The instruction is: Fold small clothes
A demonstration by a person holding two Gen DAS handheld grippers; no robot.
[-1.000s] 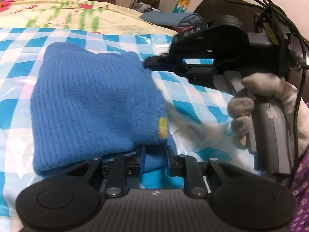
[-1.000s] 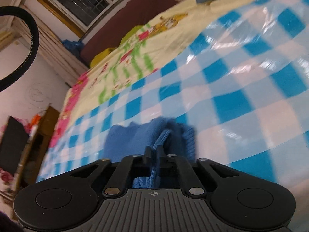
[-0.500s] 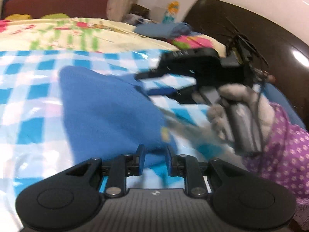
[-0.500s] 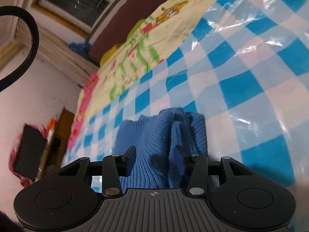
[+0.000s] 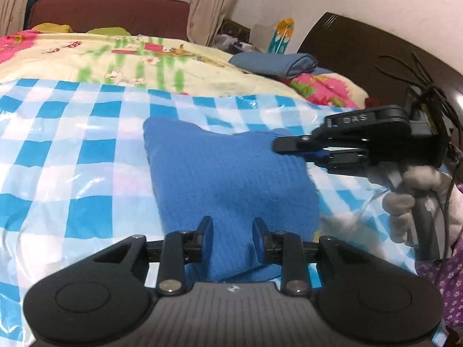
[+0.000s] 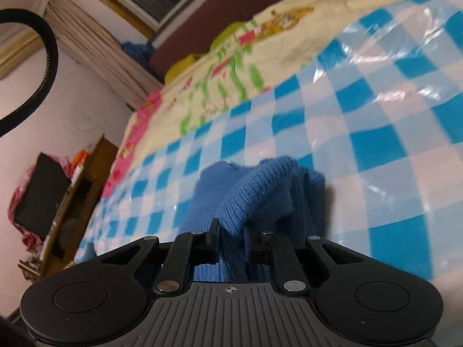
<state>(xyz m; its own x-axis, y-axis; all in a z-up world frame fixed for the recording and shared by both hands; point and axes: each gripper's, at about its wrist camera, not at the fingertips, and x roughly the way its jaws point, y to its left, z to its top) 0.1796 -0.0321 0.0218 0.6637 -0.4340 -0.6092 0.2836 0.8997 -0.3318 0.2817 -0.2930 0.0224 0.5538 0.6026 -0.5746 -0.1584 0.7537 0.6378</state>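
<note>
A blue knitted garment (image 5: 231,173) lies folded on the blue-and-white checked plastic sheet (image 5: 72,150) that covers the bed. My left gripper (image 5: 233,231) is at its near edge. Its jaws are opening, with cloth lying loose between the fingers (image 5: 206,231). My right gripper (image 5: 279,146) is at the garment's far right corner, held by a gloved hand (image 5: 413,179). In the right wrist view its jaws are closing, and the right gripper (image 6: 231,235) pinches a raised fold of the blue knitted garment (image 6: 260,190).
A yellow flowered bedsheet (image 5: 144,60) lies beyond the checked sheet. Folded grey-blue clothes (image 5: 275,63) sit at the back right by a dark headboard (image 5: 347,46). A purple flowered sleeve (image 5: 445,277) is at the right. A wooden cabinet (image 6: 84,179) stands beside the bed.
My left gripper has drawn back and up, and its jaws have widened off the garment's near edge. My right gripper opened, then closed on a fold at the corner.
</note>
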